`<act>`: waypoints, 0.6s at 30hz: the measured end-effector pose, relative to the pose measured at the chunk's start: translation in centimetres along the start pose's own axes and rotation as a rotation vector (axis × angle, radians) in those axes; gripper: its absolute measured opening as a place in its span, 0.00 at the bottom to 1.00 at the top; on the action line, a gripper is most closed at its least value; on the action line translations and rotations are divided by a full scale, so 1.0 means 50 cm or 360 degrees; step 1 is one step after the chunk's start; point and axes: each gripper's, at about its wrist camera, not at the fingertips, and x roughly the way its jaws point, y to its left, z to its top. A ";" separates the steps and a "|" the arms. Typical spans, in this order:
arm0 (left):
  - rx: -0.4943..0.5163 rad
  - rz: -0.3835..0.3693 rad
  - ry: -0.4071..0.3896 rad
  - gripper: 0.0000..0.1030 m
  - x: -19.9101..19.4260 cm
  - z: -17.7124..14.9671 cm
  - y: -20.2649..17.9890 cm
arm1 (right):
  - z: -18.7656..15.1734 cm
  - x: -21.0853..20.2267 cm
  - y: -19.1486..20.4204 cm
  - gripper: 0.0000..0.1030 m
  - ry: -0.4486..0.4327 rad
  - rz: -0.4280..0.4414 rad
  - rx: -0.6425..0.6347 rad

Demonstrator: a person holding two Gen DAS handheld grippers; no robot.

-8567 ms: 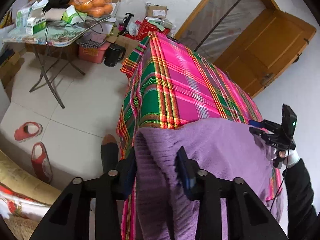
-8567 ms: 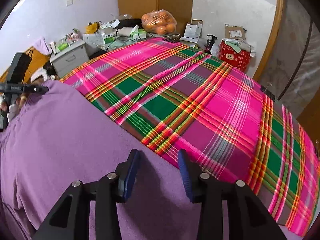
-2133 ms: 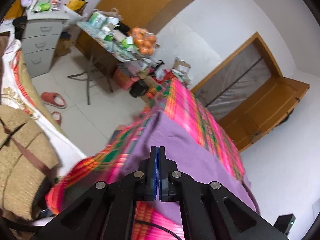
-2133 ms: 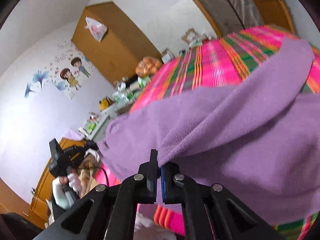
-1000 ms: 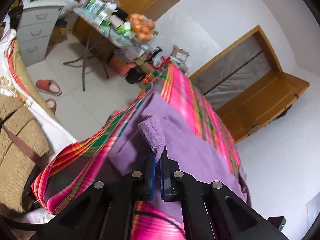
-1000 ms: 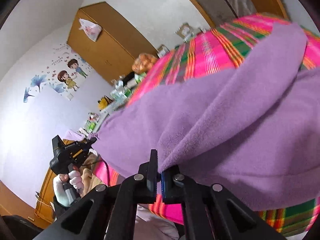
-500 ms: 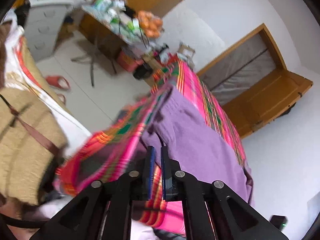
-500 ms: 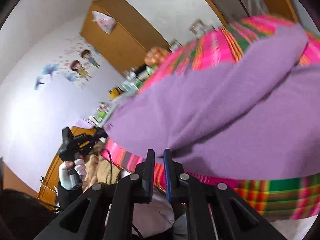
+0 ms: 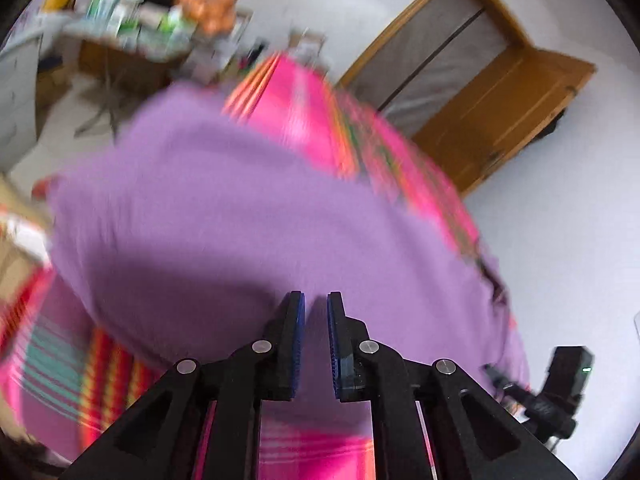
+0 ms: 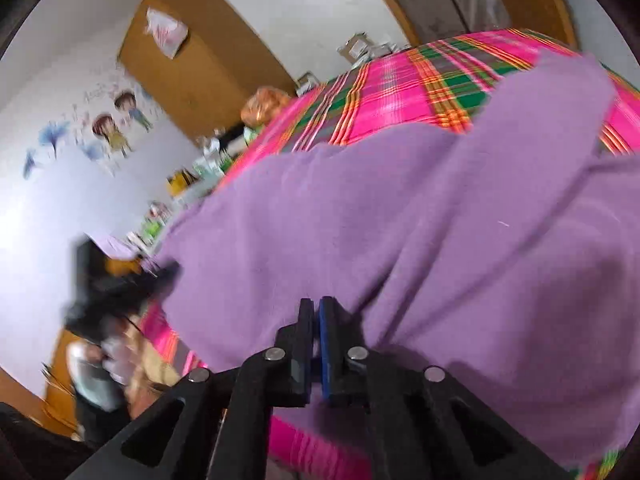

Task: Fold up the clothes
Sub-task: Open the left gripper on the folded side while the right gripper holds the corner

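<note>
Ahead of the left gripper [image 9: 315,312], the purple garment [image 9: 248,216] lies spread on the plaid bed [image 9: 304,112]; its jaws, just opening, stand narrowly apart with nothing between. Right view: the right gripper [image 10: 316,316] is closed, empty, at the garment's near edge.

Left claw [image 9: 315,300] jaws just opening, slight gap, empty; right claw [image 10: 316,306] closed, empty.

A purple fleece garment [image 10: 420,240] is spread over the pink plaid-covered surface [image 10: 400,88], one part folded across it in a thick band; its near edge appears rumpled.
</note>
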 end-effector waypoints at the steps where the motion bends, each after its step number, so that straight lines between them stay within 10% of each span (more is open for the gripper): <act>1: -0.0002 0.0009 -0.0004 0.10 -0.004 0.003 -0.001 | 0.003 -0.013 0.000 0.04 -0.0022 -0.0027 -0.0006; 9: 0.0155 0.0069 -0.0064 0.13 0.025 0.065 -0.063 | 0.099 -0.074 0.007 0.32 -0.0324 -0.0470 -0.0067; 18: 0.0313 0.0167 -0.0026 0.13 0.095 0.054 -0.103 | 0.236 -0.025 -0.044 0.33 -0.0199 -0.0921 -0.0124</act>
